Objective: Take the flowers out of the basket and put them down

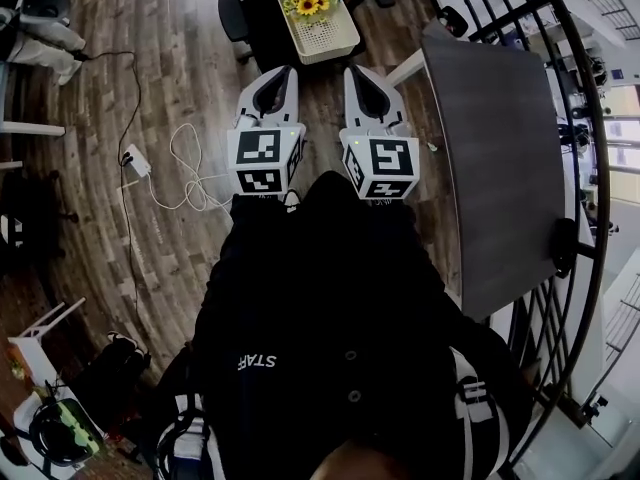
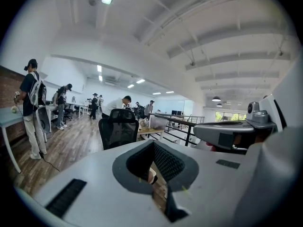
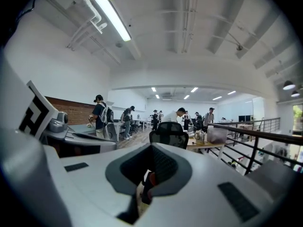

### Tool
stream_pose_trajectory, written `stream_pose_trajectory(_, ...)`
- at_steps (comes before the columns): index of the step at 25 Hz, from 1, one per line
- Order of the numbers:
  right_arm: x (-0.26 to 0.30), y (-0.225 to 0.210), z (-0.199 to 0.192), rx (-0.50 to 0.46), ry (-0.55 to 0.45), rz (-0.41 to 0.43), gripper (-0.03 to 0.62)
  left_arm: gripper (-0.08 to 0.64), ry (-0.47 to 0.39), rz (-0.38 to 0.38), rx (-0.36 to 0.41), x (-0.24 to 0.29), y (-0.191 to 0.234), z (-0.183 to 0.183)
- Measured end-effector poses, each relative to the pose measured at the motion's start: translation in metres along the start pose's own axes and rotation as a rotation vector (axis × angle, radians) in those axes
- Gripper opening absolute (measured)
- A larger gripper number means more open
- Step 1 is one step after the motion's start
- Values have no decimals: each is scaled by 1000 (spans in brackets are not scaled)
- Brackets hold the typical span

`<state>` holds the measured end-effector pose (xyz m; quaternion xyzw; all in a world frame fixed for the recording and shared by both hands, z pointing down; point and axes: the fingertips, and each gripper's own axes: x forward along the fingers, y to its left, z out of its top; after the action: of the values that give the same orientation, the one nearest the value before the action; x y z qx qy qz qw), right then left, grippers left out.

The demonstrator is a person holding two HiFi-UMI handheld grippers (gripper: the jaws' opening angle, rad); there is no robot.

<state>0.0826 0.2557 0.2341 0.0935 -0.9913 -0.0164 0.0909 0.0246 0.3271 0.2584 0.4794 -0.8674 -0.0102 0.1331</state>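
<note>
Approach step; nothing grasped yet. Flowers in basket at 12 o'clock, well ahead of both grippers. Left gripper: jaws together, empty. Right gripper: likewise closed, empty. Next: advance to basket, open jaws, close on stems.

The head view looks steeply down from above onto the left tongs and right tongs, with the black chair just beyond. Both gripper views look nearly level, close over their jaws, toward that chair.
</note>
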Motion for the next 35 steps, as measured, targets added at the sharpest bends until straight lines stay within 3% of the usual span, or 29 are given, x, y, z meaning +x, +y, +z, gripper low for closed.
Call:
stream_pose_trajectory(5,29,-1,-2,16,17,41,11,0,23,29,-20,19,20,-3)
stream_pose_trajectory(12,104,-33,-9,18,3,101,11,0,30,66,-35,90,46,-4)
stream_pose_trajectory(16,158,-78,6,20,-13,118,11,0,2,73,-65,157,58,23)
stream_pose_trajectory(23,234,-160,17,27,-17,125,11,0,2,90,-50,265,59,50)
stream_pose_trajectory(28,277,-200,7,47,13,126,11,0,50,136,-54,314,68,47)
stream_pose_trajectory(35,312,-214,-21,67,72,132,11,0,112,187,-67,341,88,22)
